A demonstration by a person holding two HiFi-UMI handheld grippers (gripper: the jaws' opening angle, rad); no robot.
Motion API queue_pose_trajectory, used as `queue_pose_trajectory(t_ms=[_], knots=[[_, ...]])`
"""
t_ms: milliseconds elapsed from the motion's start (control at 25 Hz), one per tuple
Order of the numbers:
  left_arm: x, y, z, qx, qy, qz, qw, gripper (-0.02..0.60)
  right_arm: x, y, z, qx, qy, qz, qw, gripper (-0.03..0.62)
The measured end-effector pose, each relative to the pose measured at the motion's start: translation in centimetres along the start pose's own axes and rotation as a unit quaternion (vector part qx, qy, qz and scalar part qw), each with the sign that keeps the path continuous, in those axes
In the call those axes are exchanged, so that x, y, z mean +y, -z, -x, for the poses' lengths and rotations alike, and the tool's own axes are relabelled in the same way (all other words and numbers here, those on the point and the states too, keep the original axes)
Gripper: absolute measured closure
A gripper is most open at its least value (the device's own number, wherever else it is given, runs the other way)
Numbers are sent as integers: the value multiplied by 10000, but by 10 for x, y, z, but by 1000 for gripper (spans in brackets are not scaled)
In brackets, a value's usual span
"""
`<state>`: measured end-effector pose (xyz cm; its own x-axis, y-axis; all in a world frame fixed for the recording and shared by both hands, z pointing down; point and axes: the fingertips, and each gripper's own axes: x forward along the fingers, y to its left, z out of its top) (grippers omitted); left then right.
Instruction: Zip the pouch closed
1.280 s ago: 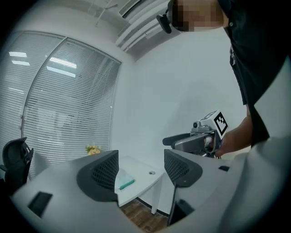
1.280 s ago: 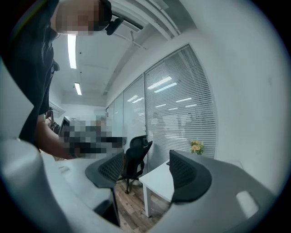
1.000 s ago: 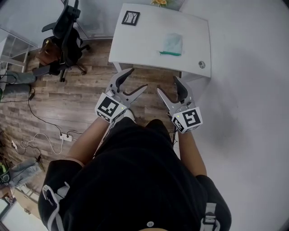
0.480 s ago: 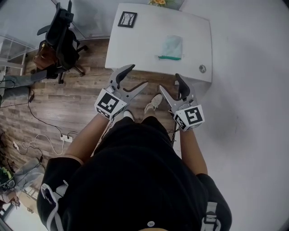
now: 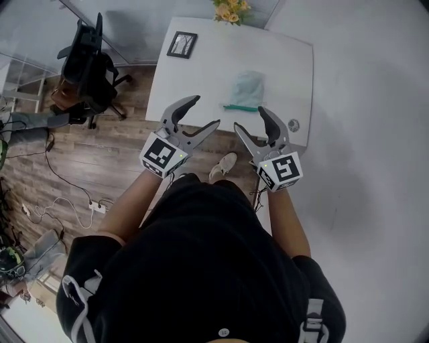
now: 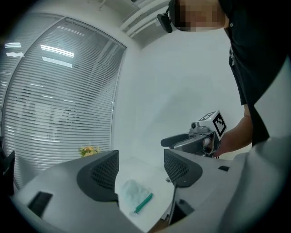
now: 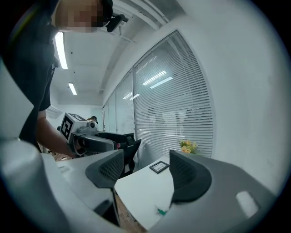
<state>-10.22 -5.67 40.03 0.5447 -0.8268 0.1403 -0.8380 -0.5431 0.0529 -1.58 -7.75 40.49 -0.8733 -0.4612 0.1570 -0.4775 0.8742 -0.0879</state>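
The wooden floor [image 5: 87, 154] fills the left of the head view, with a black office chair [image 5: 84, 63] standing on it. The white table [image 5: 201, 74] stands against the wall ahead of the person.

Both claws hang in the air over the table's near edge, touching nothing. The left gripper [image 5: 204, 112] has its jaws spread wide, and nothing lies between them. In its own view the pouch [image 6: 133, 195] shows through the gap, lying further off on the table. The right gripper [image 5: 249, 118] is just as widely spread and just as empty.

The pouch [image 5: 247, 89] lies flat toward the right half of the table, beyond both claws and nearer the right one. It is pale blue-green, with its green zip strip along the near side. A framed picture [image 5: 181, 44] lies at the far left corner, and yellow flowers [image 5: 231, 10] stand at the far edge.

Half a second ago both claws hung over the floor, short of the table. They have since reached its edge, with the jaws as far apart as before.
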Motion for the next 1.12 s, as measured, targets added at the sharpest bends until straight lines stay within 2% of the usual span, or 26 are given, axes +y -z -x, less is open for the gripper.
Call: queue_pose_trajectory(t_ms=[320,680,880,1120], knots=[[6,0,-63,224,-124,-75,9996,281,-71,7,-4,32,-191,-126,9997,275],[25,16,-98,591,-101,-211,9980,281,-103,25,-16,189,-268,-357,9988,275],[45,24,-111,781,259,-492,9954,281,-103,41,-25,322,17,-538,9980,276],[61,55,-125,1130,865,-573,9882,281,-102,76,-40,664,411,-748,9941,275]])
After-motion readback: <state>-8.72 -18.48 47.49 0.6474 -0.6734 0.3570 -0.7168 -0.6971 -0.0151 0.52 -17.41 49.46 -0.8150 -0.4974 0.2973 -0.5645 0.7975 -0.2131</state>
